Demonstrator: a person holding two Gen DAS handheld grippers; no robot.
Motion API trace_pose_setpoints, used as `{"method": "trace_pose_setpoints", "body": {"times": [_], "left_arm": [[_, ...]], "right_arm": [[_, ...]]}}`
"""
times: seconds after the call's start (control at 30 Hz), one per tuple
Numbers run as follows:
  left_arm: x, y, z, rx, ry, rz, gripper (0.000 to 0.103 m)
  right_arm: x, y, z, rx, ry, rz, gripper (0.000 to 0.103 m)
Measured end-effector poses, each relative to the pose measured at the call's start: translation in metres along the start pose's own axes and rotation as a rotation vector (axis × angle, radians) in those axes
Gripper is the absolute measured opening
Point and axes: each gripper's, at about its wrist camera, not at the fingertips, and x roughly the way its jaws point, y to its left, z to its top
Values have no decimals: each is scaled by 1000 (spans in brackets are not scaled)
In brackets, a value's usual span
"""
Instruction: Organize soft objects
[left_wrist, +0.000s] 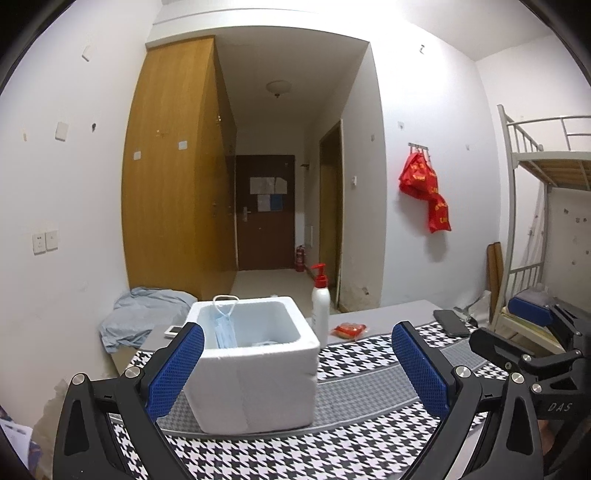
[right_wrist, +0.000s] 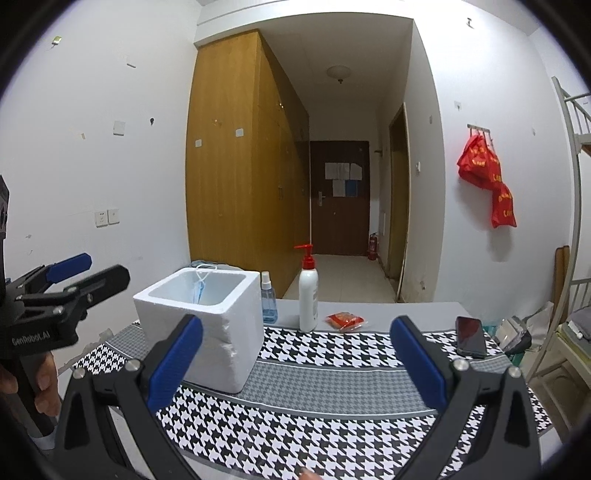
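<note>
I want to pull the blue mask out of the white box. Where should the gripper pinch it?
Probably best from above. The blue face mask stands on edge against the inner wall of the white foam box, and its white ear loop pokes over the rim. Pinch the mask's top edge just below that loop with the open left gripper, then lift straight up.

Your left gripper (left_wrist: 297, 363) is a black plastic frame whose two fingers carry textured blue rubber pads (left_wrist: 177, 369), fastened with round silver screws (left_wrist: 131, 372). Your right gripper (right_wrist: 295, 360) is built the same. White lettering reads "DAS" on one body and "GenRobot.AI" on the other.
</note>
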Motion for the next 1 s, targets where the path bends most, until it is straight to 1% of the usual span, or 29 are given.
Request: {"method": "trace_pose_setpoints", "body": {"times": [0.2, 0.43, 0.57, 0.7, 0.83, 1.0], "left_arm": [[-12, -3, -10, -24, -6, -11, 102], [-22, -8, -26, -48, -8, -2, 102], [-26, -14, -34, -36, -10, 4, 102], [-28, -17, -41, -29, -10, -7, 102], [-32, -20, -47, -20, -13, 4, 102], [-37, -20, -56, -35, -14, 8, 102]], "right_arm": [[-16, 0, -5, -1, -13, -12, 103], [-29, -2, -16, 12, -21, -23, 103], [-34, -4, -22, 19, -23, -23, 103], [-38, -5, -28, 18, -18, -25, 103], [-43, -5, -33, 24, -14, -19, 103], [-51, -3, -40, 21, -19, -20, 103]]}}
